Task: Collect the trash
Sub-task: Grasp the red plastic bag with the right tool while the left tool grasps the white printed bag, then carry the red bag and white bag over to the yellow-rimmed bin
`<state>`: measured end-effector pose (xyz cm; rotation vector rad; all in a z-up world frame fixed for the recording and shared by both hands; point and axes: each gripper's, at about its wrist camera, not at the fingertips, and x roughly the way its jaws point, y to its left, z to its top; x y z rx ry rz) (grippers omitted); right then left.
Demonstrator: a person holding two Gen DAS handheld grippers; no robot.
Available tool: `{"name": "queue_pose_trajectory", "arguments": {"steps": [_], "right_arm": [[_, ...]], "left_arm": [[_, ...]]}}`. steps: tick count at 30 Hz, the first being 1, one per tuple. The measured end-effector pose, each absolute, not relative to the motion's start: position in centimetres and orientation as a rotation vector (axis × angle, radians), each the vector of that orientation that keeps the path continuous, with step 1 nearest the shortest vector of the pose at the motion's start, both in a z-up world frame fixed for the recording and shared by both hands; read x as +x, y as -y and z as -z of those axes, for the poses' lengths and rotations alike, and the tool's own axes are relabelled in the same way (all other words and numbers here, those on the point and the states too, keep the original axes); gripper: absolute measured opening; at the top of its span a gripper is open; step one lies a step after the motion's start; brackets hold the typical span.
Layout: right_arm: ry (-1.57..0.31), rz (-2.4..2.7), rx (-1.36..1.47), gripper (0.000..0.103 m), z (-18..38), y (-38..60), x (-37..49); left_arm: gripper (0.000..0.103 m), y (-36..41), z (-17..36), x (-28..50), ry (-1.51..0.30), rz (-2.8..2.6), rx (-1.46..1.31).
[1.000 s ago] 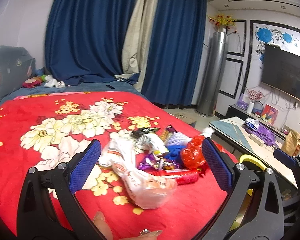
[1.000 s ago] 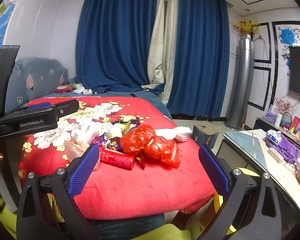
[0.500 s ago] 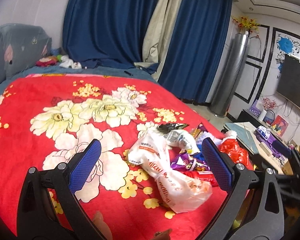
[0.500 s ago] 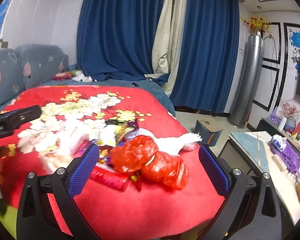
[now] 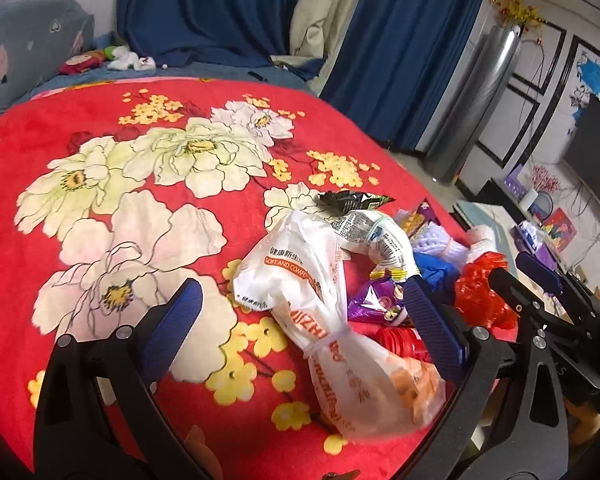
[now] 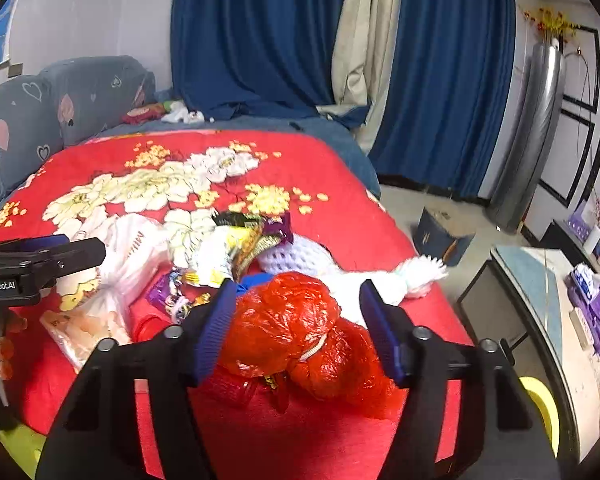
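Note:
A pile of trash lies on a red flowered blanket (image 5: 100, 184) on a bed. A knotted white plastic bag with orange print (image 5: 332, 320) lies between the fingers of my open left gripper (image 5: 304, 312). Beside it are snack wrappers (image 5: 376, 236), a purple wrapper (image 5: 376, 300) and a red bottle (image 5: 400, 340). My right gripper (image 6: 300, 320) is open, its fingers either side of a crumpled red plastic bag (image 6: 296, 332), which also shows in the left wrist view (image 5: 480, 292). White knitted cloth (image 6: 320, 260) lies behind it.
The bed's edge runs on the right. Past it stand a dark box (image 6: 440, 236) on the floor, a low table (image 6: 540, 292) with purple items, and a yellow object (image 6: 540, 408). Blue curtains (image 6: 260, 40) and grey pillows (image 6: 80, 92) are behind.
Both grippers have moved forward and down toward the pile. The right gripper's fingers have closed in partway around the red bag. The white bag now lies between the left fingers.

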<state>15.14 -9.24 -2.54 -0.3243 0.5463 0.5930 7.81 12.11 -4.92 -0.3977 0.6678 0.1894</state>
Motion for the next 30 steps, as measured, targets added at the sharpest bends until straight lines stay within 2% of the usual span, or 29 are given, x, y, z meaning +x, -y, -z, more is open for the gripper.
{"name": "queue_pose_trajectory", "arguments": {"steps": [2, 5, 10, 13, 15, 17, 25, 30], "right_arm": [[-0.567, -0.605, -0.309, 0.047, 2.9, 9.3, 15.5], [-0.589, -0.618, -0.295, 0.026, 3.3, 9.3, 15.9], [-0.597, -0.645, -0.237, 0.014, 3.2, 10.3, 15.6], [-0.592, -0.662, -0.21, 0.011, 3.0, 11.1, 14.9], [-0.589, -0.667, -0.19, 0.011, 2.8, 11.6, 14.5], [-0.59, -0.671, -0.171, 0.01, 2.5, 12.0, 14.3], [-0.562, -0.683, -0.138, 0.009, 1.6, 13.0, 12.9], [-0.536, -0.689, -0.123, 0.009, 0.6, 13.5, 12.2]], "left_arm": [[0.092, -12.1, 5.4, 8.6, -0.699, -0.19, -0.403], [0.092, -12.3, 6.3, 9.3, -0.735, -0.176, -0.441], [0.092, -12.1, 7.2, 9.2, -0.74, -0.145, -0.459], [0.074, -12.1, 7.6, 9.1, -0.747, -0.134, -0.474], [0.058, -12.5, 8.0, 9.0, -0.757, -0.127, -0.506], [0.05, -12.9, 8.3, 8.9, -0.765, -0.119, -0.535], [0.027, -13.9, 7.6, 7.4, -0.704, -0.071, -0.561], [0.026, -13.8, 5.2, 5.9, -0.621, -0.064, -0.514]]}}
